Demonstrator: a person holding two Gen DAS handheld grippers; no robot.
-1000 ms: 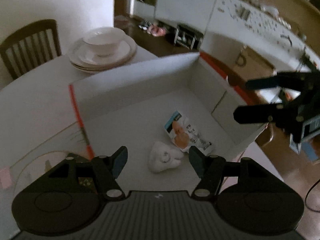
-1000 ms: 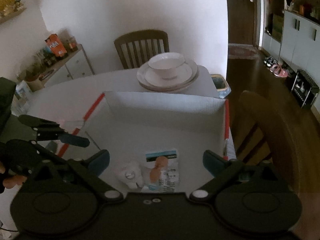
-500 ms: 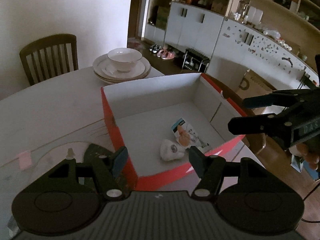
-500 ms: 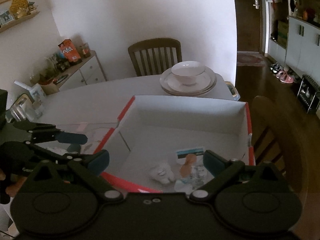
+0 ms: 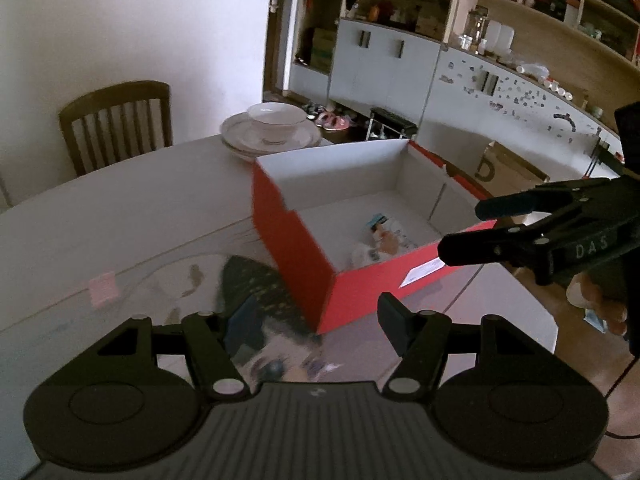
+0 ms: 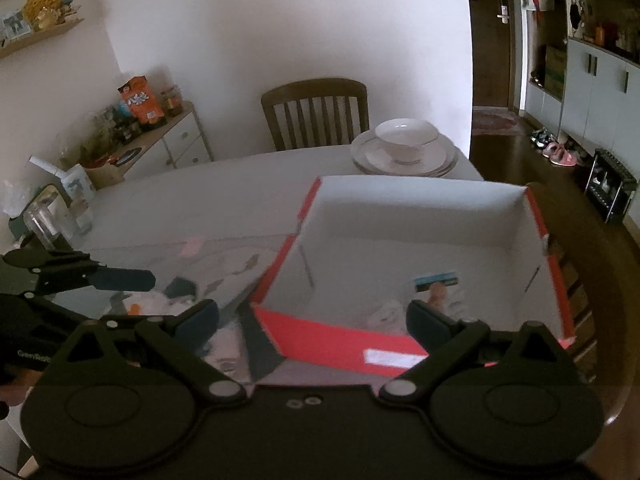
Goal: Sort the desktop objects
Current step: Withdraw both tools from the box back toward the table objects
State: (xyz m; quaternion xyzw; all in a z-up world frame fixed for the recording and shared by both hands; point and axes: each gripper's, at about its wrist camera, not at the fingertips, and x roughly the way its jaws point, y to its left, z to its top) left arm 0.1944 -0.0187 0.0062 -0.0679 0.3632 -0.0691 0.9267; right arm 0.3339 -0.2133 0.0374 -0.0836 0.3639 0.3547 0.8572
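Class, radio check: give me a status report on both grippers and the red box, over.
Left gripper open, empty. Right gripper open, empty. Red box on table, white item and packet inside. Nothing blocking the box.

box contents (image 5: 380, 240) blurred, partly hidden

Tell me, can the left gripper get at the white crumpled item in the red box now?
Probably yes: the left gripper is open, the red box has no lid, and nothing covers the white crumpled item.
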